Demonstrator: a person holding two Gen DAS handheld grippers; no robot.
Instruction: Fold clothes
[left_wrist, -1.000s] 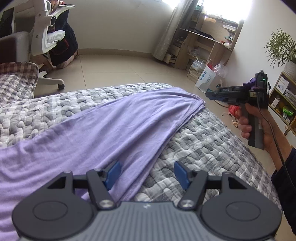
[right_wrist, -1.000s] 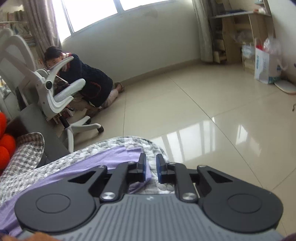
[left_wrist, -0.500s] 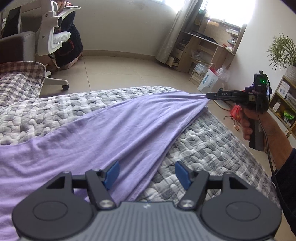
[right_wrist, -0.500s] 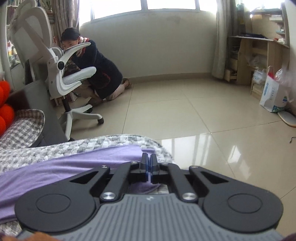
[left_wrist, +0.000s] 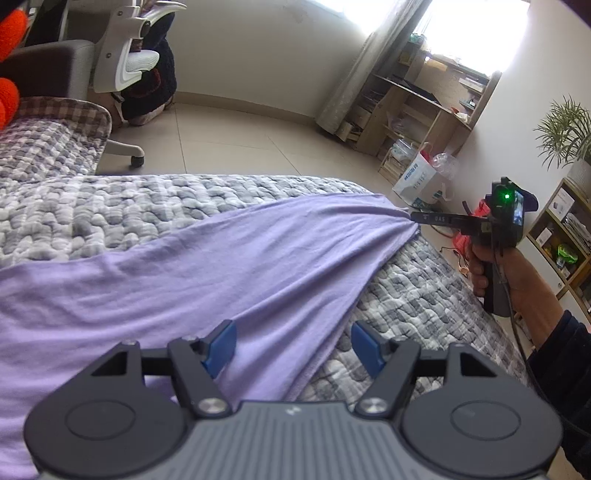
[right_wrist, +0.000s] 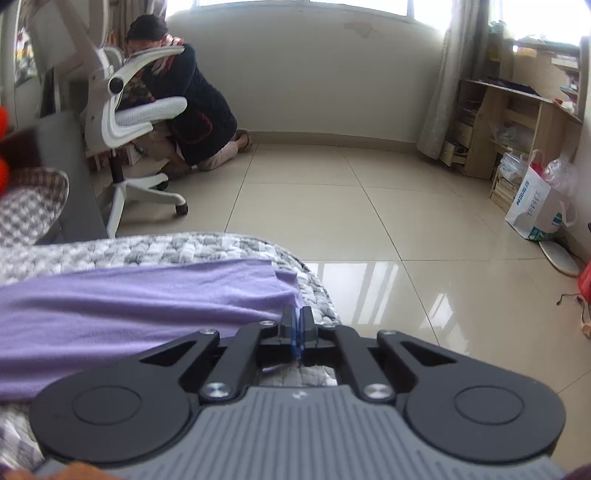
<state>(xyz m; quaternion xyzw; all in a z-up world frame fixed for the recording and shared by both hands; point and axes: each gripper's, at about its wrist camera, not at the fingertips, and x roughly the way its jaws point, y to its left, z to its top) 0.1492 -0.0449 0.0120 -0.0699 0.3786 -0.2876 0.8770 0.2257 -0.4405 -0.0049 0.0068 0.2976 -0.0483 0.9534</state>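
Purple garment (left_wrist: 192, 266) cut off at left and near edges; pinched corner hidden between right gripper (right_wrist: 296, 334) fingers

Garment (left_wrist: 207, 266) plain lilac; bed cover (left_wrist: 110, 210) grey-white mottled; gripper pads (left_wrist: 221, 345) blue; far chair (right_wrist: 125, 122) white; floor (right_wrist: 369, 206) beige.

Left tongs (left_wrist: 291, 349) spread wide with blue pads apart, right tongs (right_wrist: 296, 332) pinched closed, right hand (left_wrist: 495, 266) gripping its handle, arm extended
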